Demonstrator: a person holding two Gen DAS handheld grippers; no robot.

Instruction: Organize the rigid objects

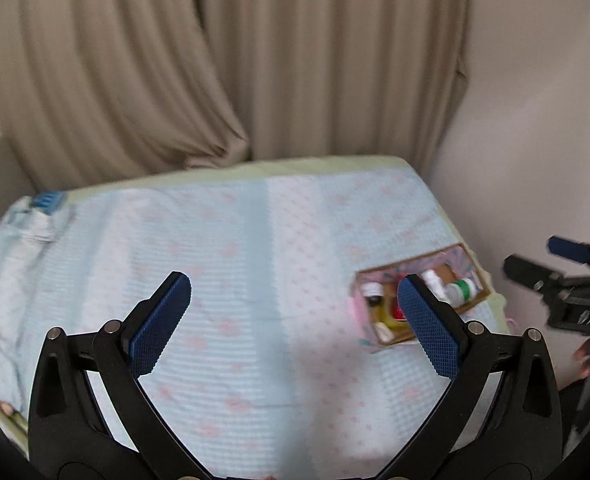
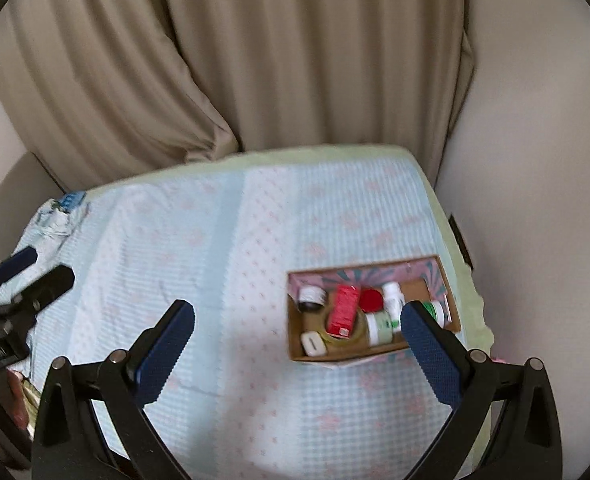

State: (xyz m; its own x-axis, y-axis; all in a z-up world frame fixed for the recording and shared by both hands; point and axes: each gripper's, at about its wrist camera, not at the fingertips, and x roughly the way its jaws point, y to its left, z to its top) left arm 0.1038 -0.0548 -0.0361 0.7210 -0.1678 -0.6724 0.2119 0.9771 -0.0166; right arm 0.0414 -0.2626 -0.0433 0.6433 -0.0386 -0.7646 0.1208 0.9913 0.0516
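Currently, status by item:
Left tool (image 1: 295,304): you are holding its blue-padded fingers spread wide, gripping nothing, above the patterned cloth (image 1: 255,280).
Right tool (image 2: 299,320): you are holding it with fingers likewise spread wide and empty; its right finger is overlapping the near right corner of the box in view.
Cardboard box (image 2: 441,276): it is sitting near the right edge of the bed (image 2: 461,280), well apart from the crumpled cloth (image 2: 53,222) at the far left.
Box contents: a red carton (image 2: 345,310) is leaning on a tape roll (image 2: 359,336); a red lid (image 2: 371,300), a white bottle (image 2: 393,300), a green-labelled jar (image 2: 381,328), a dark-capped jar (image 2: 311,298) and a small white case (image 2: 313,343) are lying around it.
Backdrop: a beige curtain (image 2: 255,60) is hanging behind the bed.
Image quality: both views are showing slight motion blur.
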